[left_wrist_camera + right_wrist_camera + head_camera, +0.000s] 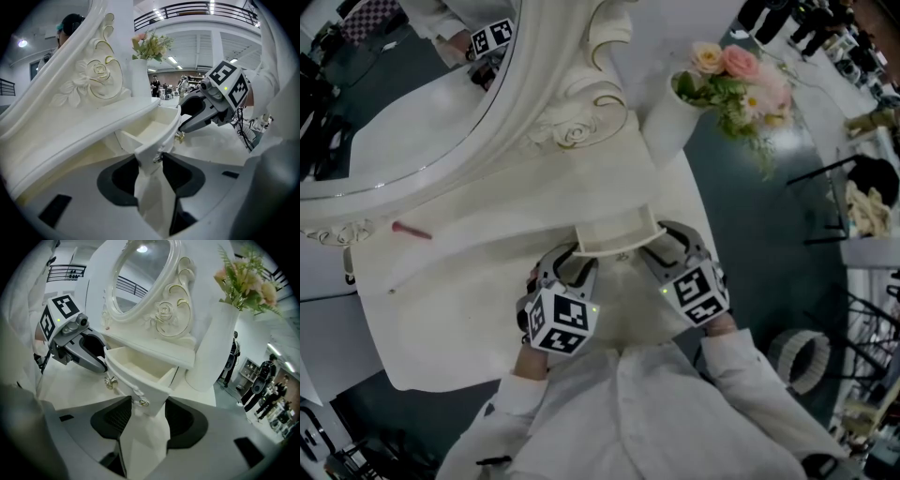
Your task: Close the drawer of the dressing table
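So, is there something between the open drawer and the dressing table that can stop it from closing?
Nothing visible. The drawer looks empty inside, with nothing across its opening. The left hand-held gripper and the right hand-held gripper each have a corner of its front between the jaws.

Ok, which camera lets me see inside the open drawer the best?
The right gripper view: it looks down into the pulled-out drawer, and both gold knobs show. The left gripper view shows only one corner and a slice of the inside. The head view shows it small, from above.
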`<control>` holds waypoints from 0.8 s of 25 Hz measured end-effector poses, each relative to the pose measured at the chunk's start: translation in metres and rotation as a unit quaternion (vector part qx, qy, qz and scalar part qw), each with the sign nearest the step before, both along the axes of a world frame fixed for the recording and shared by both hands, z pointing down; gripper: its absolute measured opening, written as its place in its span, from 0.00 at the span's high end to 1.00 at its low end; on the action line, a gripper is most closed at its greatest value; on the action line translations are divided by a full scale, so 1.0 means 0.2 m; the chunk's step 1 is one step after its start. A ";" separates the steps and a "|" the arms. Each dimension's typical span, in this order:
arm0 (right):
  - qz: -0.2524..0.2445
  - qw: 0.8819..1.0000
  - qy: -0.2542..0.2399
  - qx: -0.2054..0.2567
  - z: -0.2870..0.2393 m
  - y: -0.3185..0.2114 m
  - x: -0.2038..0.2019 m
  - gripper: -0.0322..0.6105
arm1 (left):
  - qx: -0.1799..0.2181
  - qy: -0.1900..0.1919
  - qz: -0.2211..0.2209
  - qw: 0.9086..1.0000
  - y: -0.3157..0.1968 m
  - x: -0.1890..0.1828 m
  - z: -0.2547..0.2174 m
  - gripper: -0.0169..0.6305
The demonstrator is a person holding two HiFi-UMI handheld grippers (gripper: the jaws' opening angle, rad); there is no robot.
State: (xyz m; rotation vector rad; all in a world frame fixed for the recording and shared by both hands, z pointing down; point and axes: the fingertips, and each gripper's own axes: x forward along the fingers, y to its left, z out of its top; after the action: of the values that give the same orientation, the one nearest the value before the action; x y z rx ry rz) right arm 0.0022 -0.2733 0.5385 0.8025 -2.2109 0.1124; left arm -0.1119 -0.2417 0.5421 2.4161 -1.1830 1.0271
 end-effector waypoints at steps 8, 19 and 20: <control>0.048 0.998 -0.037 -0.002 0.01 -0.03 0.02 0.63 | -0.020 0.031 -0.044 0.998 -0.02 -0.02 0.01 0.68; 0.084 0.995 -0.044 0.005 0.02 -0.07 0.03 0.63 | -0.053 0.066 -0.083 0.993 -0.05 -0.04 0.03 0.64; 0.087 0.995 -0.045 0.005 0.02 -0.08 0.03 0.63 | -0.052 0.067 -0.084 0.993 -0.06 -0.04 0.03 0.64</control>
State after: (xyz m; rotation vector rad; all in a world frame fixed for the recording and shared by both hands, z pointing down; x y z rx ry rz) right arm 0.0085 -0.2887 0.5432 1.0118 -2.2239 0.2268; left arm -0.1202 -0.2529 0.5479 2.2240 -1.2297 0.8420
